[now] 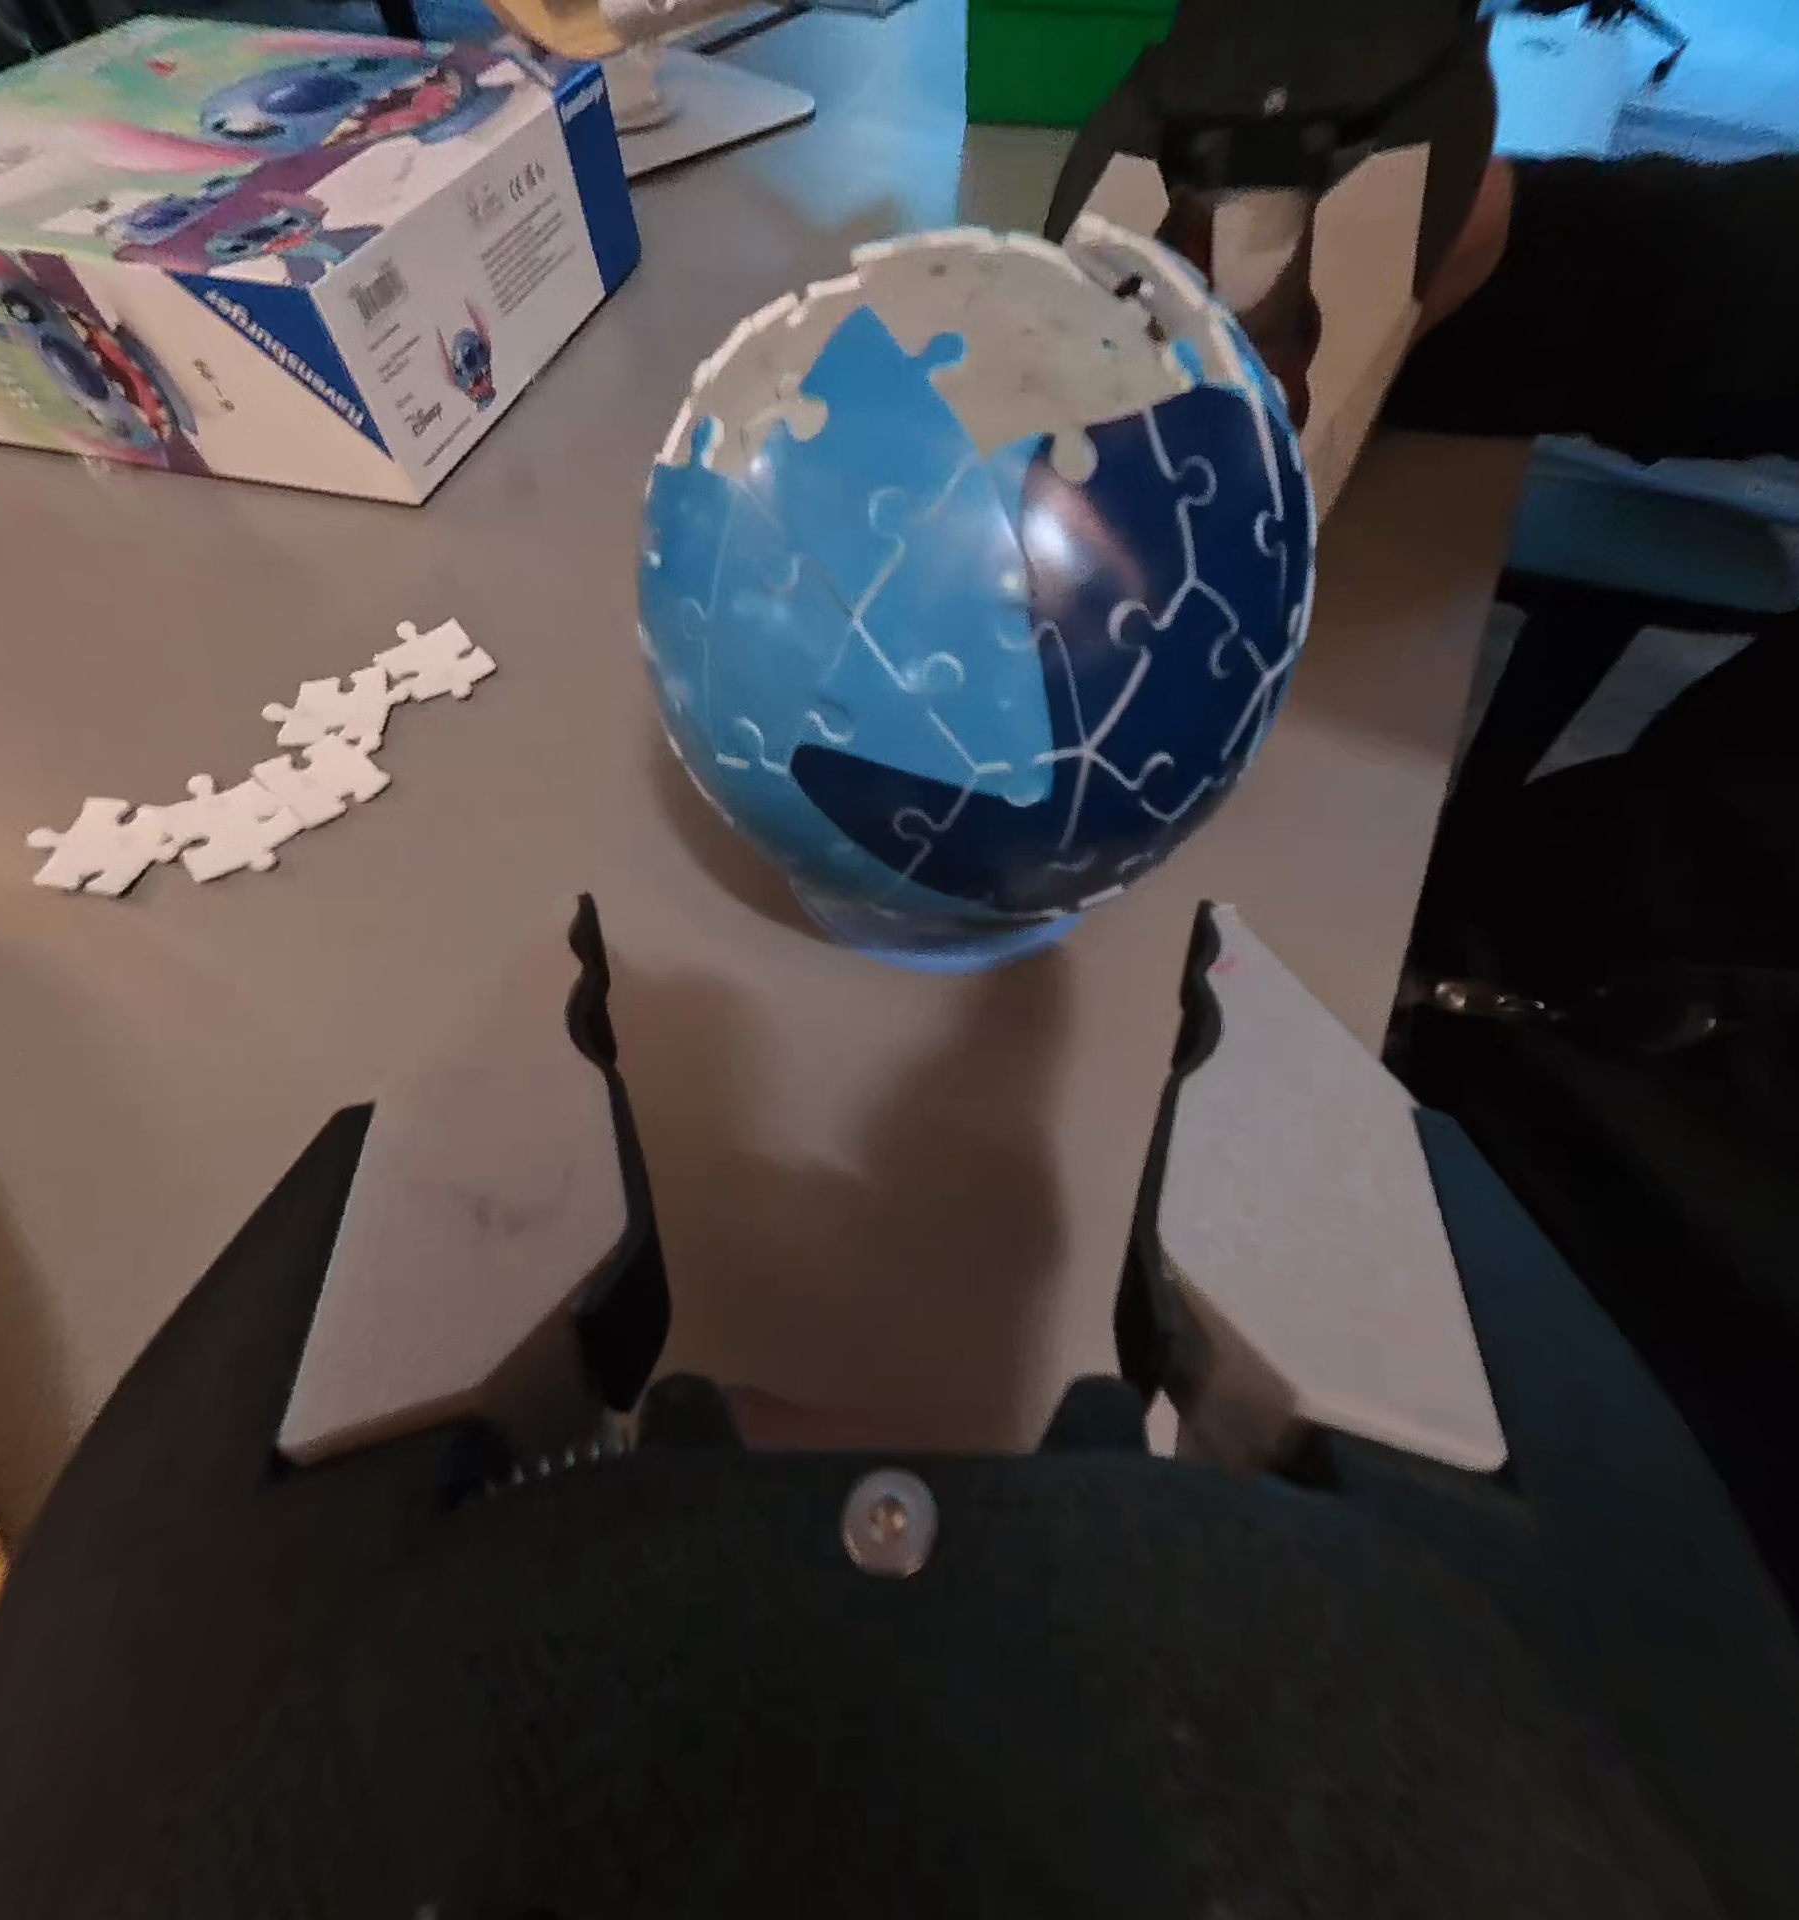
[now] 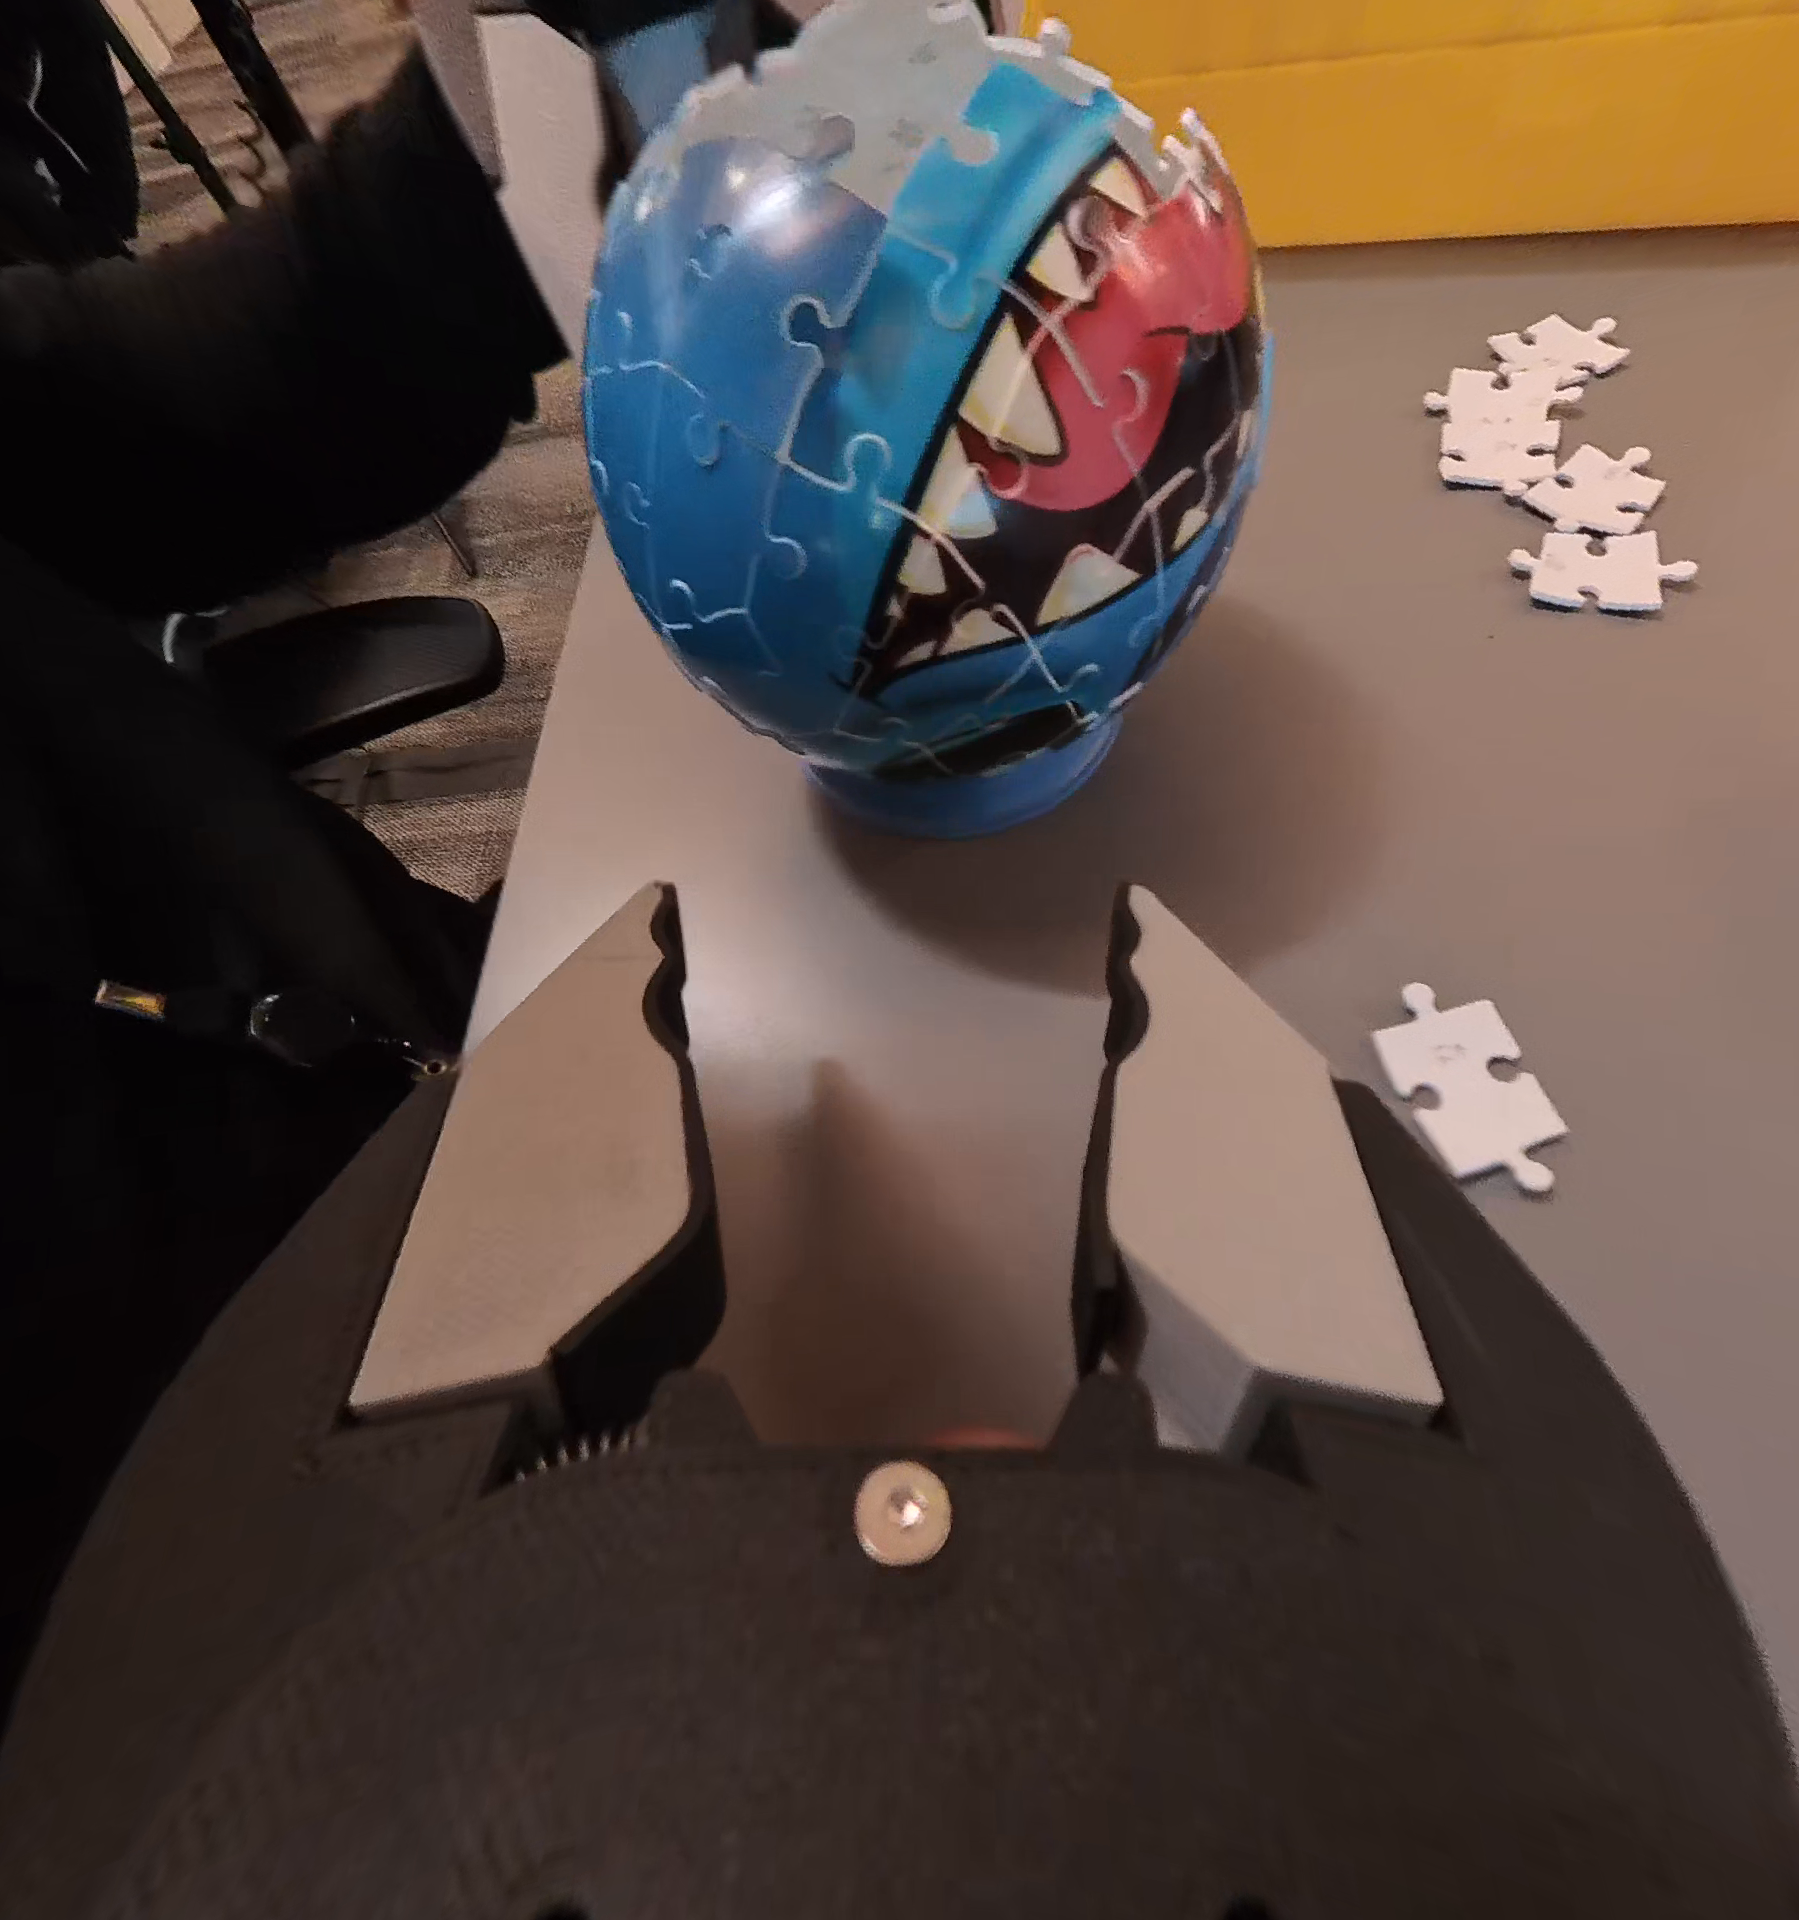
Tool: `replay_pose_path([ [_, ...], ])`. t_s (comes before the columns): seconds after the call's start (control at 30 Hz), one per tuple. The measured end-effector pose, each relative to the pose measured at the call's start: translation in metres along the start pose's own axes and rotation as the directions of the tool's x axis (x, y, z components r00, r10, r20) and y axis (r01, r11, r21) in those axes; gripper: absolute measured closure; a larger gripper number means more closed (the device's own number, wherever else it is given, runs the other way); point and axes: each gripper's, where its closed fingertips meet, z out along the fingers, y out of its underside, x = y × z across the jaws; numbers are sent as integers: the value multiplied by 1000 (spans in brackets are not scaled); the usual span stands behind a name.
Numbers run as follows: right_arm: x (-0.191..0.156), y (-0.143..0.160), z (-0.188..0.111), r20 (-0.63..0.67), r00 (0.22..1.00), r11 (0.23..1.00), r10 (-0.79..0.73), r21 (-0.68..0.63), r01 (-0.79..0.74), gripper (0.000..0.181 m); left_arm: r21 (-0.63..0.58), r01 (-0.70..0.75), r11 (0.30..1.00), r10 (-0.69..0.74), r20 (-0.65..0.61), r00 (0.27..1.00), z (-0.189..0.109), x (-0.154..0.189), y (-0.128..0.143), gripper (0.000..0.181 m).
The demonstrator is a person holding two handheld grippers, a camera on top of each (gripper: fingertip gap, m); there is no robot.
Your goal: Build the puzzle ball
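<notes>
Your left gripper (image 1: pixel 890 935) and right gripper (image 2: pixel 895 925) both hang wide open, holding nothing, just short of the ball (image 1: pixel 978 582). The ball stands on its blue base (image 2: pixel 962 795) on the table (image 1: pixel 303 1018), top unfinished. You look to be between pieces — next, pinch one loose piece (image 2: pixel 1466 1086) by its edge and carry it up.
</notes>
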Motion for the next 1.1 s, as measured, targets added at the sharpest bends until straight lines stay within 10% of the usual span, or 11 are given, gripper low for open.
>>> replay_pose_path([
  [0.67, -10, -13, 8, -101, 995, 1000, -15, 15, 17, 101, 163, 14, 987, 15, -178, 984, -12, 84, -10, 70],
  [1.1, -17, -11, 15, -148, 988, 999, -40, 9, 42, 102, 91, 125, 988, -117, -89, 989, 13, 28, -12, 70],
])
